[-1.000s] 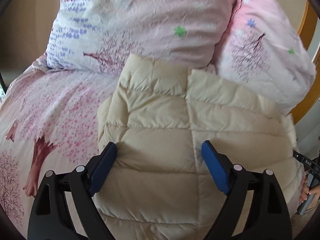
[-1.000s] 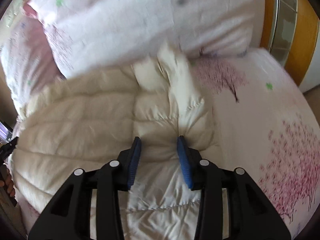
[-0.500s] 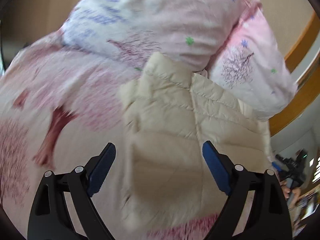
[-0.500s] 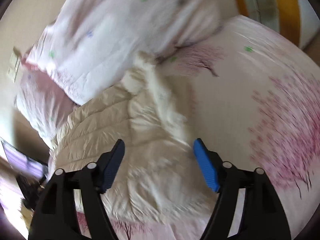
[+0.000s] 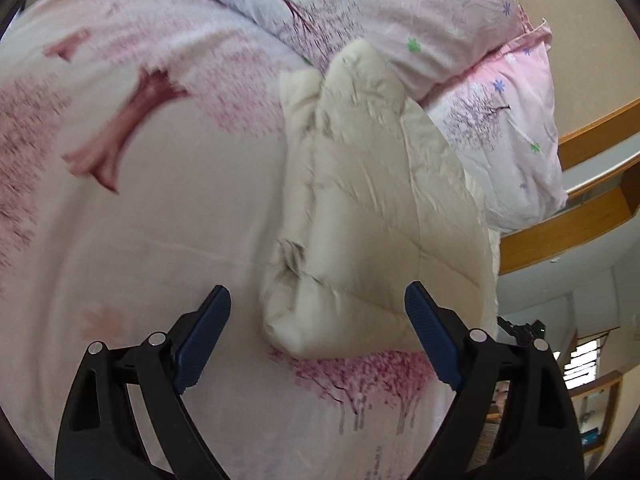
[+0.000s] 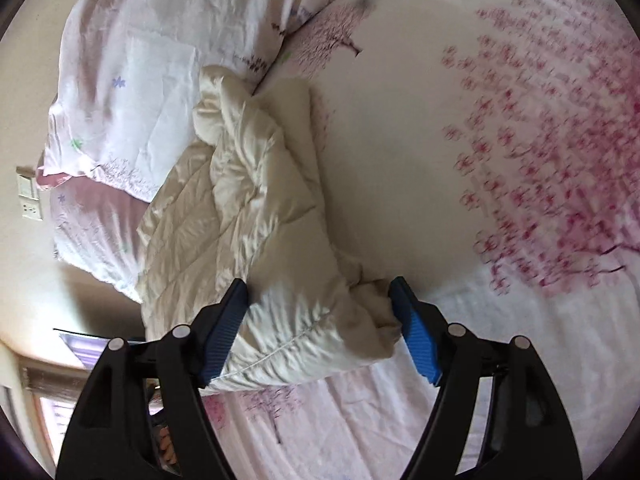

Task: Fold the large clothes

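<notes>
- Left wrist view: the left tongs (image 5: 318, 338) stand wide apart, gripping nothing, their blue pads either side of the near end of the cream quilted jacket (image 5: 376, 216) without touching it. The jacket lies folded in a long bundle on the pink blossom-print bed (image 5: 168, 216), its far end against the pillows (image 5: 400, 4).
- Right wrist view: the right tongs (image 6: 320, 330) are also spread wide, with the jacket's (image 6: 256, 216) puffy, creased near corner between the pads; whether they touch it I cannot tell.
</notes>
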`<state>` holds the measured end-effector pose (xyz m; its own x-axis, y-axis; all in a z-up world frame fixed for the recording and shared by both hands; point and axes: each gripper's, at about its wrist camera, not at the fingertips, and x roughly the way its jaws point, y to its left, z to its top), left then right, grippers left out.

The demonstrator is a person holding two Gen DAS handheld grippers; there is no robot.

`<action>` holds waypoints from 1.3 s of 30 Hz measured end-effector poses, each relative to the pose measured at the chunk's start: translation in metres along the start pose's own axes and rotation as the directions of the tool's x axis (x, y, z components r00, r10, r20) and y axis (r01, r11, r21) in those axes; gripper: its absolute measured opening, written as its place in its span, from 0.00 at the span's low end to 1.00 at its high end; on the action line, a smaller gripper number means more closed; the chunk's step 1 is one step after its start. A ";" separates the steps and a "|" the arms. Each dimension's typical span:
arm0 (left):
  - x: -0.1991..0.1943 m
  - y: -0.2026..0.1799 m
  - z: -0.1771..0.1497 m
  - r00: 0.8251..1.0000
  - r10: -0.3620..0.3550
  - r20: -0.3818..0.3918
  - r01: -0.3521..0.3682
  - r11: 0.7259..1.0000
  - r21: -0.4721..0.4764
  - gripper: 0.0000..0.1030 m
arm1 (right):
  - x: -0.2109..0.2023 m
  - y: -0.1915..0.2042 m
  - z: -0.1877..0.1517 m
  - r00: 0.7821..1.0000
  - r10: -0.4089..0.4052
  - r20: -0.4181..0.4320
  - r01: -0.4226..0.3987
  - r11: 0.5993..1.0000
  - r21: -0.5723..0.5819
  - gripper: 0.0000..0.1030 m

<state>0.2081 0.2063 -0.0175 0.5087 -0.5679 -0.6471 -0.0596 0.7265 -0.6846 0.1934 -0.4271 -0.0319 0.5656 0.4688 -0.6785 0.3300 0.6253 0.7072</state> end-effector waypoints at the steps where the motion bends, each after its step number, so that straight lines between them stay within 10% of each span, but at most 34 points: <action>1: 0.002 -0.002 -0.001 1.000 -0.002 0.000 0.002 1.000 -0.002 0.87 | 0.001 0.001 0.001 1.000 0.002 -0.002 -0.002 1.000 0.000 0.72; 11: 0.023 -0.008 -0.006 0.993 -0.116 -0.007 0.114 0.987 -0.114 0.79 | 0.017 0.006 -0.001 0.998 0.046 -0.049 -0.046 0.999 0.016 0.51; 15: 0.030 -0.009 -0.006 0.990 -0.138 0.030 0.141 0.980 -0.138 0.46 | 0.021 0.002 -0.004 0.992 0.114 -0.055 -0.111 0.992 0.054 0.26; 20: 0.022 -0.010 0.002 0.980 -0.180 0.084 0.189 0.974 -0.124 0.21 | 0.017 0.008 -0.007 0.988 0.149 -0.040 -0.147 0.987 0.062 0.18; 39: -0.098 0.055 -0.025 0.930 -0.104 0.352 0.163 0.976 -0.142 0.15 | 0.036 0.098 -0.078 0.952 0.199 -0.234 -0.250 0.945 -0.213 0.16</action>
<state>0.1338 0.2924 -0.0004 0.7817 -0.4679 -0.4123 -0.0972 0.5616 -0.8217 0.1870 -0.3003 -0.0021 0.4267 0.7168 -0.5515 0.0097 0.6061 0.7953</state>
